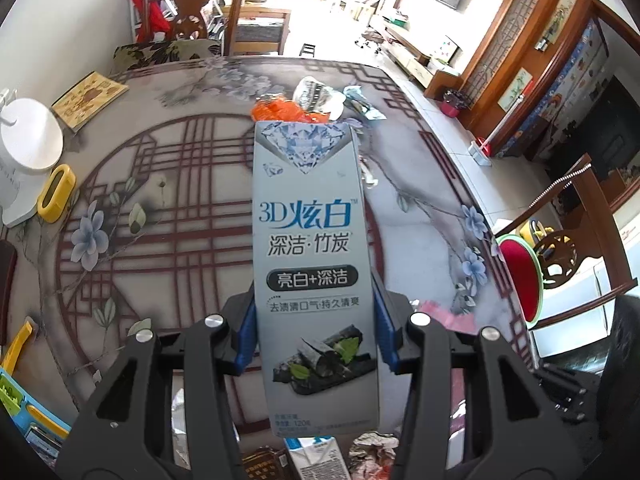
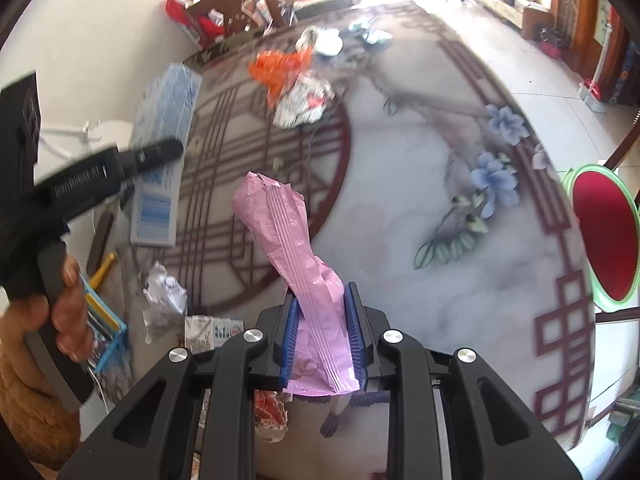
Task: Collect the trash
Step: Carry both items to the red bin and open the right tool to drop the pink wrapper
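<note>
Sunlit tiled flooring and dark wooden furniture are seen behind a round table [image 1: 192,216] printed with red lattice and blue flowers. A grey toothpaste box [image 1: 312,264] is clamped between the blue pads of the left gripper [image 1: 316,336], held lengthwise above the tabletop (its far end pointing toward the table's far side). A crumpled pink wrapper [image 2: 296,264] is pinched between the closed jaws of the right gripper [image 2: 323,338] and stands up from them, raised over the table. Further trash is left near the far edge: an orange wrapper [image 2: 280,66], a silver crumpled wrapper [image 2: 304,100] just beside it, and a white wrapper [image 2: 324,40] beyond. A crumpled paper ball [image 2: 166,292] is seen near the table's near-left edge.
</note>
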### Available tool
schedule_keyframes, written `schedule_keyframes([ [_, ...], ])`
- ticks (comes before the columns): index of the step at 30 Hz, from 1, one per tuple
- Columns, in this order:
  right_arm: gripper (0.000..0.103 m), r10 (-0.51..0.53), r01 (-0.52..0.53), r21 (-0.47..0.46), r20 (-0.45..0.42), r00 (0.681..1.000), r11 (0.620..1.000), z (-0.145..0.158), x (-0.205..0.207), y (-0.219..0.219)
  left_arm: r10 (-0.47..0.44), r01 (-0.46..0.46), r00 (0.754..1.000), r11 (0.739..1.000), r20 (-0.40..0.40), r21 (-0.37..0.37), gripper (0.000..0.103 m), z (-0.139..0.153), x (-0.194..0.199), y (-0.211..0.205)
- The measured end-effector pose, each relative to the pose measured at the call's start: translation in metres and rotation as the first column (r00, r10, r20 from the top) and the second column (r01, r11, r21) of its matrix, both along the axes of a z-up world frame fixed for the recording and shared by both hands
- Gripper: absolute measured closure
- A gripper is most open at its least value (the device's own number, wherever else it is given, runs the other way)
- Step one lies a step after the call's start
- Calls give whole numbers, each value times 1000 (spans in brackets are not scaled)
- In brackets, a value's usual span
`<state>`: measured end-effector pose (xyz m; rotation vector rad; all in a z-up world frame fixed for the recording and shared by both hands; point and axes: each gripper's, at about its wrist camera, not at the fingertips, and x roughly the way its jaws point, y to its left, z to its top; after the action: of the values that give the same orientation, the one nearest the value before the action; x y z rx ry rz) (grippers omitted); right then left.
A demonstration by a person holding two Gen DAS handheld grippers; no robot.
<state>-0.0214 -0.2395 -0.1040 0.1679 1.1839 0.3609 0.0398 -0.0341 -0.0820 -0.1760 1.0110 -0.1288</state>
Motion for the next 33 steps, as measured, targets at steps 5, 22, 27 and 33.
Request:
schedule_keyframes([
  [5,80,-41,41,26,20,999,999,9,3,-18,-35,35,999,999,16,19,57,6,-1,-19],
  [22,80,-135,132,89,39,990,987,17,10,-87,-101,99,994,993,27,68,57,14,-1,-78],
  [27,80,-156,151,101,41,987,983,19,11,-112,-120,119,993,991,15,69,57,11,4,-103],
  [33,80,-189,185,107,28,982,977,16,19,-150,-124,124,992,990,5,65,57,7,8,-133],
])
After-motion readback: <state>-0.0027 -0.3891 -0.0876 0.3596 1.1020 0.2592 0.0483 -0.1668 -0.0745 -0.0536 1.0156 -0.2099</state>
